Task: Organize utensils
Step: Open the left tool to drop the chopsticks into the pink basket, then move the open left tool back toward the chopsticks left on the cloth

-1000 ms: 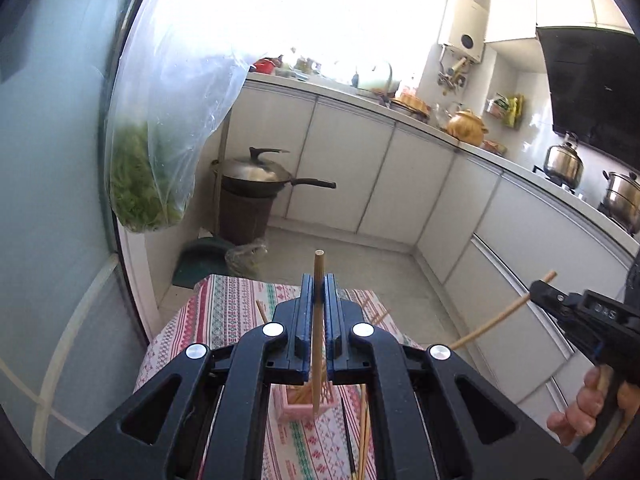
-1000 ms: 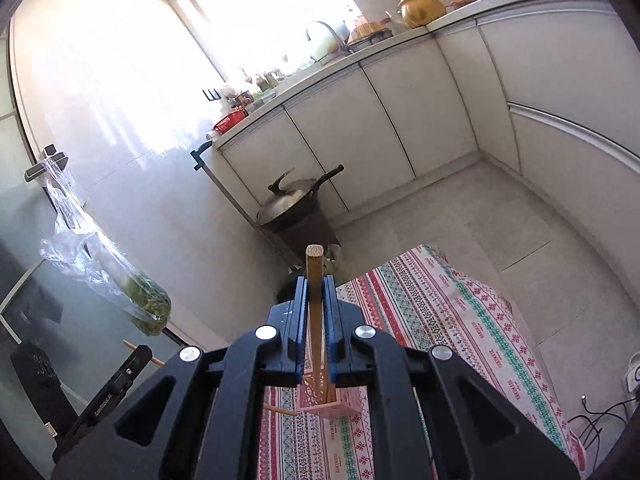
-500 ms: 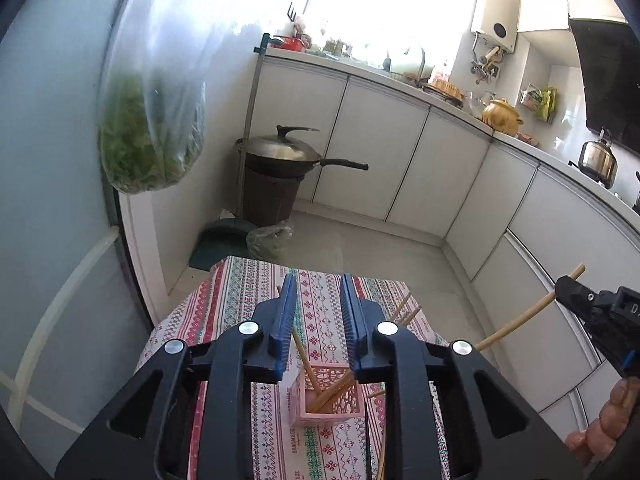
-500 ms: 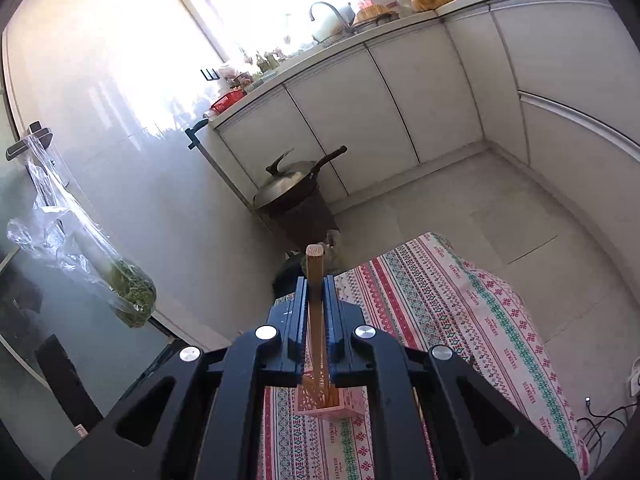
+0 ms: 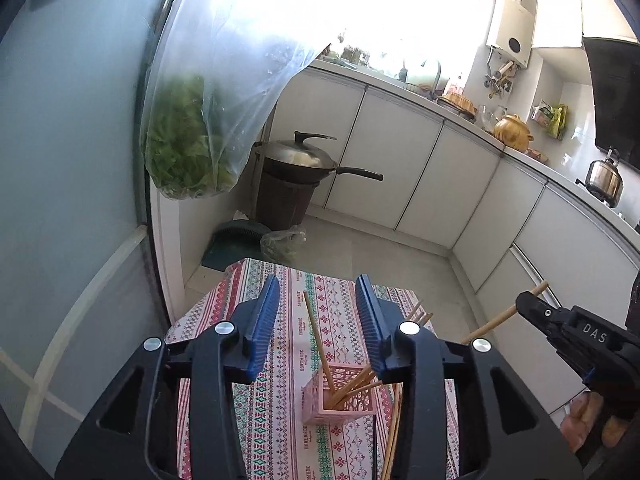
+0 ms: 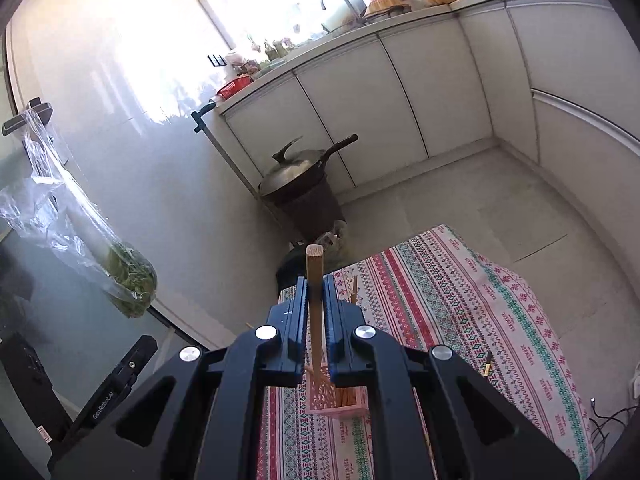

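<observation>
A pink lattice holder (image 5: 340,396) stands on the patterned tablecloth (image 5: 288,292) with several wooden chopsticks in it; it also shows in the right wrist view (image 6: 340,400). My left gripper (image 5: 318,308) is open and empty above the holder. One chopstick (image 5: 316,340) leans in the holder between its fingers. My right gripper (image 6: 315,300) is shut on a wooden chopstick (image 6: 314,280), held upright above the holder. In the left wrist view the right gripper (image 5: 532,306) sits at the right with that chopstick (image 5: 496,320). More chopsticks (image 5: 394,436) lie on the cloth.
A bag of greens (image 5: 188,140) hangs close at the left by a glass door. A lidded wok (image 5: 300,156) sits on a dark bin beyond the table. White cabinets (image 5: 400,168) line the far wall. A small dark utensil (image 6: 488,364) lies on the cloth.
My left gripper opened and let its chopstick drop into the holder, then opened wider. My right gripper keeps its chopstick and has come in over the holder.
</observation>
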{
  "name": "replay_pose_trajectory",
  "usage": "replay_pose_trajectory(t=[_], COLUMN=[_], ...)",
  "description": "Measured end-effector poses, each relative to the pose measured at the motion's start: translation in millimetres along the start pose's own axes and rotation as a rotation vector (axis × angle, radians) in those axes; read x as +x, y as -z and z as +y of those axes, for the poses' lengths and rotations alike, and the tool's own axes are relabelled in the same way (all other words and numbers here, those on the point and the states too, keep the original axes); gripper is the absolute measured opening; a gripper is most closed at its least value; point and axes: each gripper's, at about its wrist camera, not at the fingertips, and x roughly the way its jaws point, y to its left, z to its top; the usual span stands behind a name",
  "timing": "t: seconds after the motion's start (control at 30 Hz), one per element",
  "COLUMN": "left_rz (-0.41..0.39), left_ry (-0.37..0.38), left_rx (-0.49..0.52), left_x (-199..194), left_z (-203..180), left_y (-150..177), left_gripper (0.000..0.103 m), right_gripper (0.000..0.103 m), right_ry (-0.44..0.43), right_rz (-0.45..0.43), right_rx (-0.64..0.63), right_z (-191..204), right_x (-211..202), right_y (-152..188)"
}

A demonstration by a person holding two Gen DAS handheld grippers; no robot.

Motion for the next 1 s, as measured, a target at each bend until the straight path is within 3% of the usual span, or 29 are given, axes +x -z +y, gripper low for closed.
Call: replay_pose_trajectory(t=[0.1,0.27,0.53,0.73,1.0], left_rz=[0.019,0.031,-0.026,-0.048,-0.056], left_ry=[-0.004,0.005,-0.015,-0.029,-0.047], left_rx=[0.010,0.037,0.094,0.129,0.164], left_x=[7.0,8.3,-7.3,-13.8,-15.4], left_z=[-1.8,-7.4,-27.1,-40.9,-51.3], left_y=[3.5,7.3,9.0,15.3,25.2], left_gripper=[0.038,0.038,0.049,0.064,0.073], right_gripper=[0.008,0.021,0.022,0.030,0.040], right_ry=[0.006,0.016,0.077,0.125,0.175], right_rz=[0.010,0.071,-0.034,-0.068,-0.095], right_rx=[-0.028,-0.089,-0.182,-0.228,-0.246], right_z=[8.1,12.4,21.7,21.0,14.2], right_x=[20.7,50.7,8.8,-11.9,-29.3], right_y=[11.8,34.9,29.6,35.6,38.9])
